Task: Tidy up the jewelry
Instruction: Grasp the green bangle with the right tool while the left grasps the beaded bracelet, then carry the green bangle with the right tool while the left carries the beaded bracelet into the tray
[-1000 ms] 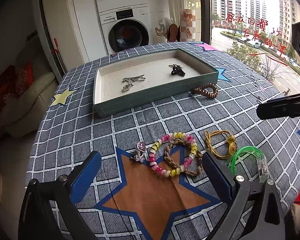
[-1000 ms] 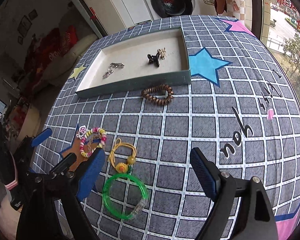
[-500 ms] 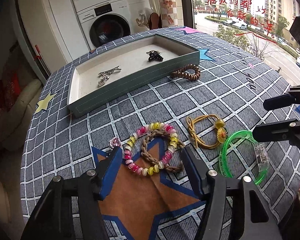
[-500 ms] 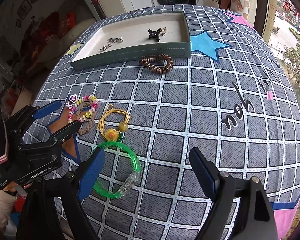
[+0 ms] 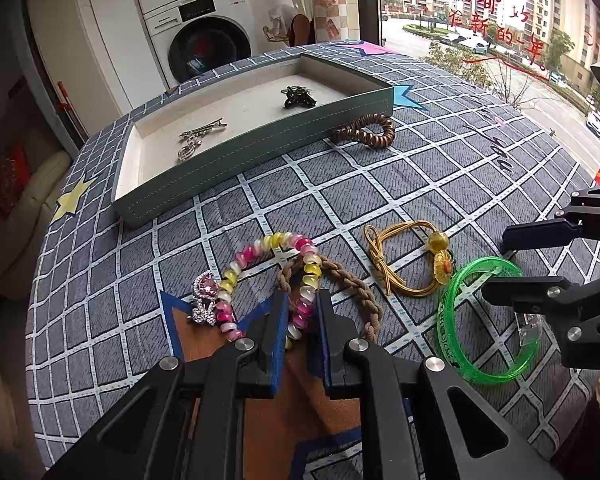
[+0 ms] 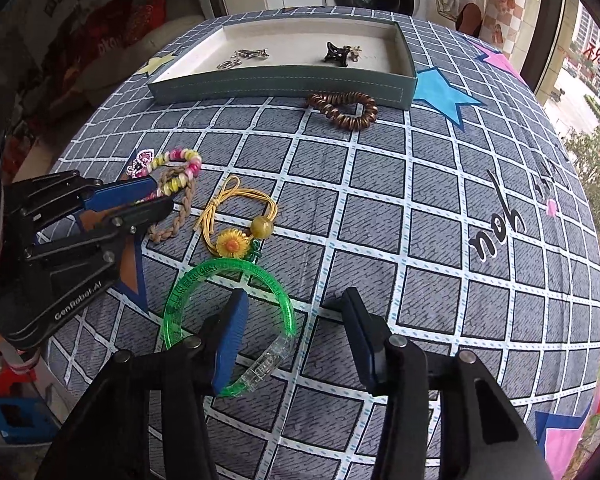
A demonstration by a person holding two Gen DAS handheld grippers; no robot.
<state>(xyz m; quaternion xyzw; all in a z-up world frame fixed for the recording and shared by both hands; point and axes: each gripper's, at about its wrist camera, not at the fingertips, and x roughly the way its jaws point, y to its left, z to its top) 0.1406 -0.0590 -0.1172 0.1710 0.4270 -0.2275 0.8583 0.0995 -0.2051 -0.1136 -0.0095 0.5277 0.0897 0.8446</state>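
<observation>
One grid-print tablecloth [image 5: 340,196] — washing machine [image 5: 204,40] behind.

Layout of items on the desk [image 6: 380,208], seen from the near edge.
Tray [image 5: 260,148] at the far side holds two clips; coil band [image 5: 364,132] just before its wall. Nearer, left to right: beaded coil [image 5: 268,280] (overlapping the braided band [image 5: 340,284]), cord tie [image 5: 408,264], bangle [image 5: 480,320].

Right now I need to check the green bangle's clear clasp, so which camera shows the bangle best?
The right wrist view: the green bangle lies close and nearly whole, its clear clasp toward the camera, one finger of the closing right gripper inside the ring. The left wrist view shows the bangle at the edge, the clasp partly hidden behind that gripper.
</observation>
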